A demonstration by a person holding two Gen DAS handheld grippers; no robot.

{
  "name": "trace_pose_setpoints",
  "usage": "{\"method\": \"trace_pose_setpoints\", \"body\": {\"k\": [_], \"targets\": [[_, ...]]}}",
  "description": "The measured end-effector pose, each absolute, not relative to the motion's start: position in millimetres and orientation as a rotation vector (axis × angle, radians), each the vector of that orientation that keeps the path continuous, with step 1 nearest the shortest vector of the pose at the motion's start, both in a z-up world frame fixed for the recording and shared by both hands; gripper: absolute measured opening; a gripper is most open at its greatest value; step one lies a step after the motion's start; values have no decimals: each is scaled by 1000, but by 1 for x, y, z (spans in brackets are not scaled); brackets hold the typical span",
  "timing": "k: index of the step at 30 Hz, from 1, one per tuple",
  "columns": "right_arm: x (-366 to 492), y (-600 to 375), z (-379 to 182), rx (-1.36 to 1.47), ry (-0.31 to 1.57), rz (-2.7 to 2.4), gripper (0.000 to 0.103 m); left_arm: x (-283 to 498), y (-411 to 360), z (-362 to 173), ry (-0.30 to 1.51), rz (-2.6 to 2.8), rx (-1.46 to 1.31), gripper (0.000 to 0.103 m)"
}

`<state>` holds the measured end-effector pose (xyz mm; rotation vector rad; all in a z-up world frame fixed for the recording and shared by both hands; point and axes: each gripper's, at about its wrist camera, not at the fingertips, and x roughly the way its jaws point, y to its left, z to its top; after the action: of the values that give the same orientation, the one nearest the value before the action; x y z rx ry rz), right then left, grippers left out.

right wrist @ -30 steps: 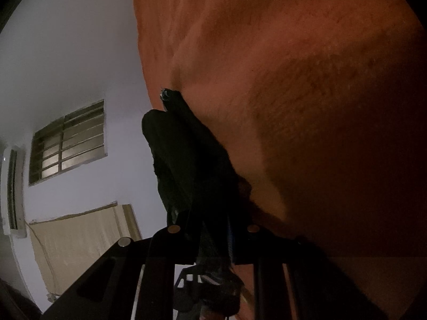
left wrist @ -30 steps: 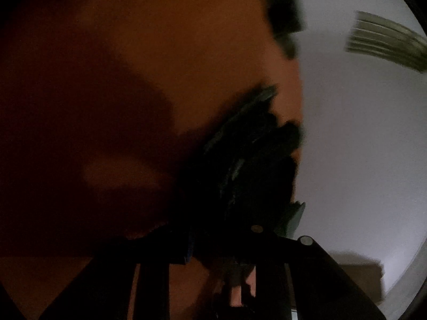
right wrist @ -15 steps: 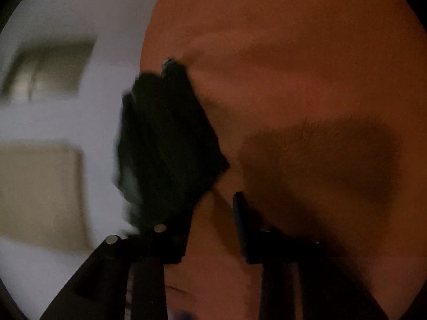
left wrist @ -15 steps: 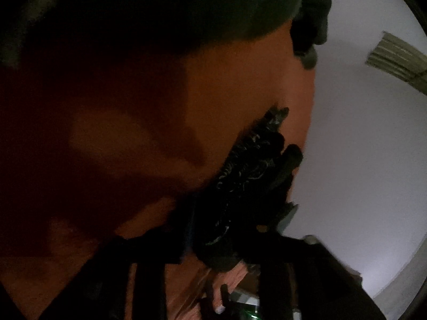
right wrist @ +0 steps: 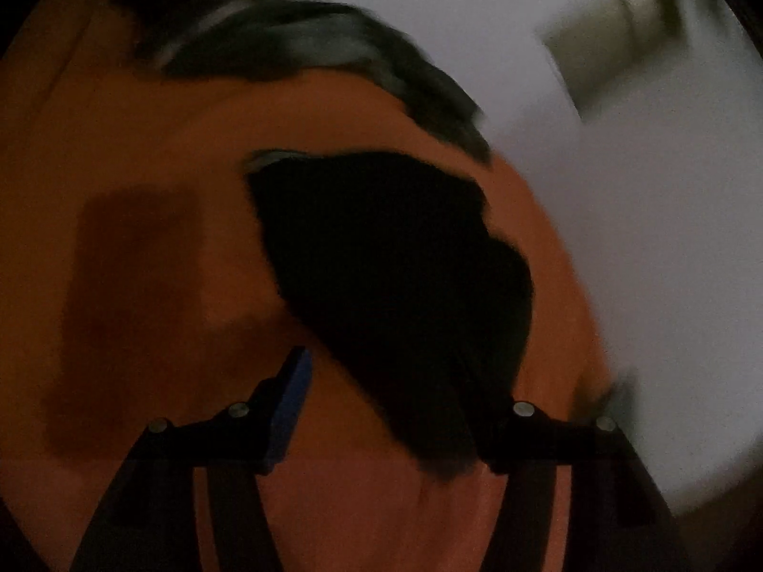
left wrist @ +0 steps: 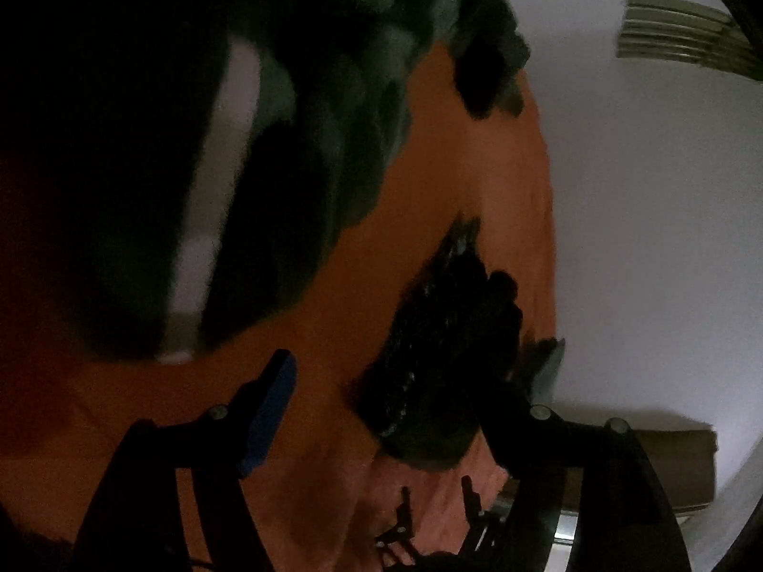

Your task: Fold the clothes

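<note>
A small black garment (left wrist: 443,348) lies on the orange sheet (left wrist: 453,181). It sits between the fingers of my left gripper (left wrist: 410,395), against the right finger; the blue left pad (left wrist: 276,395) stands well clear of it. These jaws are opening. In the blurred right wrist view the same black garment (right wrist: 396,276) rests on the orange sheet (right wrist: 167,133) and reaches down to the right finger of my right gripper (right wrist: 405,405). Its blue pad (right wrist: 291,400) is apart from the cloth, and its jaws are opening too.
A heap of dark green clothes (left wrist: 343,109) lies beyond on the sheet, also visible as a dark green heap (right wrist: 310,43) in the right wrist view. A white wall (left wrist: 644,238) with a barred window (left wrist: 691,33) is to the right. A darker square patch (right wrist: 133,310) marks the sheet.
Both grippers were shut on the black garment and have opened, leaving it on the orange sheet. The right wrist view has swung round and blurred; the green heap has come into view.
</note>
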<state>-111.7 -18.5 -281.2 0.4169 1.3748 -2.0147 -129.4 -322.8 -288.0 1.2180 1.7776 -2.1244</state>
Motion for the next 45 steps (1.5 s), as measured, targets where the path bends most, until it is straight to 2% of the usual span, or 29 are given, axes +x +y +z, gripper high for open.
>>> {"method": "trace_pose_setpoints", "body": {"k": [3, 7, 10, 17, 19, 21, 23, 27, 32, 34, 37, 40, 45], "targets": [[-98, -49, -307, 297, 1584, -1936, 59, -126, -320, -285, 1781, -2144, 1247, 73], [-106, -73, -325, 304, 1689, -1905, 59, -124, -306, -287, 1771, -2163, 1339, 73], [-121, -86, -332, 315, 1726, -1929, 59, -119, -302, -292, 1755, -2145, 1392, 73], [-150, -100, -330, 300, 1651, -2041, 58, -112, -316, -310, 1950, -1973, 1383, 73], [-162, -105, -333, 291, 1626, -2033, 44, -111, -317, -311, 1934, -1978, 1395, 73], [-168, -107, -328, 309, 1560, -2014, 9, -112, -316, -312, 1914, -1983, 1409, 73], [-175, -107, -308, 365, 1442, -2043, 7, -113, -312, -314, 1923, -1974, 1418, 73], [-199, -95, -234, 602, 1026, -2112, 5, -115, -305, -309, 1910, -1985, 1434, 73], [-207, -78, -144, 786, 586, -2054, 5, -126, -286, -273, 1721, -2209, 1465, 73], [-214, -64, -114, 871, 370, -2010, 5, -133, -274, -256, 1656, -2306, 1476, 73], [-239, -27, -90, 1095, -62, -1858, 5, -145, -250, -226, 1611, -2443, 1477, 73], [-273, 19, -94, 1279, -447, -1699, 5, -166, -218, -207, 1558, -2562, 1552, 73], [-325, 117, -196, 1508, -786, -1653, 5, -224, -170, -232, 1357, -2613, 1726, 73]]}}
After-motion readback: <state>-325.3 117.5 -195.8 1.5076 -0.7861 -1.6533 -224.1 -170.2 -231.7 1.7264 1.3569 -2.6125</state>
